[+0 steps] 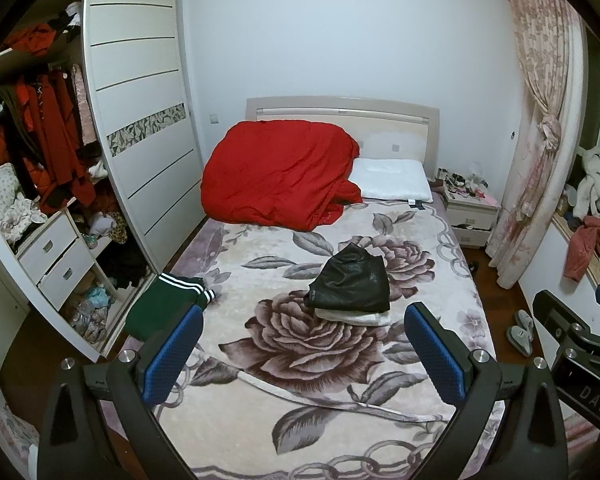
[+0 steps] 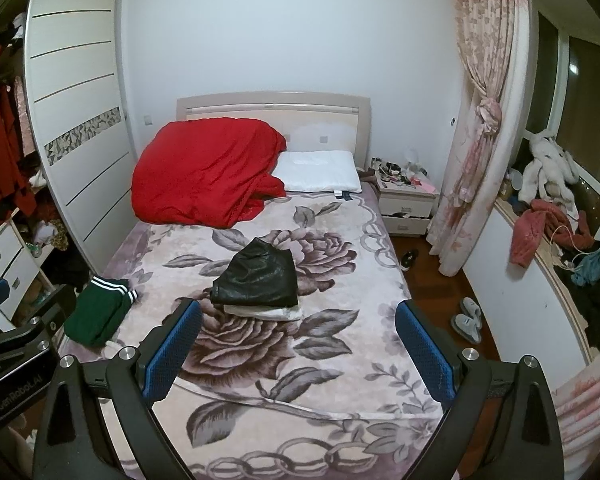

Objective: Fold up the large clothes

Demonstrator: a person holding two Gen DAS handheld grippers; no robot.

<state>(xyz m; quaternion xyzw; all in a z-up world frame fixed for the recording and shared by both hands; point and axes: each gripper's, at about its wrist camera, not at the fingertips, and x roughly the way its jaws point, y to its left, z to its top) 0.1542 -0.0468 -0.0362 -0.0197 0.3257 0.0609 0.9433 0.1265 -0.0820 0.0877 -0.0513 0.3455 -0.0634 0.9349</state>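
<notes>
A folded black leather garment point(image 1: 352, 280) point(image 2: 258, 276) lies on a folded white garment point(image 1: 356, 316) point(image 2: 264, 312) in the middle of the floral bed cover point(image 1: 300, 360) point(image 2: 300, 360). A green garment with white stripes point(image 1: 164, 304) point(image 2: 98, 312) lies at the bed's left edge. My left gripper point(image 1: 304, 356) is open and empty, held above the foot of the bed. My right gripper point(image 2: 298, 352) is open and empty beside it, and shows at the right edge of the left wrist view point(image 1: 580, 332).
A red quilt point(image 1: 276, 176) point(image 2: 208, 172) and white pillow point(image 1: 392, 180) point(image 2: 320, 172) lie by the headboard. An open wardrobe point(image 1: 60, 200) full of clothes stands left. A nightstand point(image 2: 408, 200), curtain point(image 2: 476, 120), slippers point(image 2: 468, 320) and a cluttered sill point(image 2: 548, 216) are right.
</notes>
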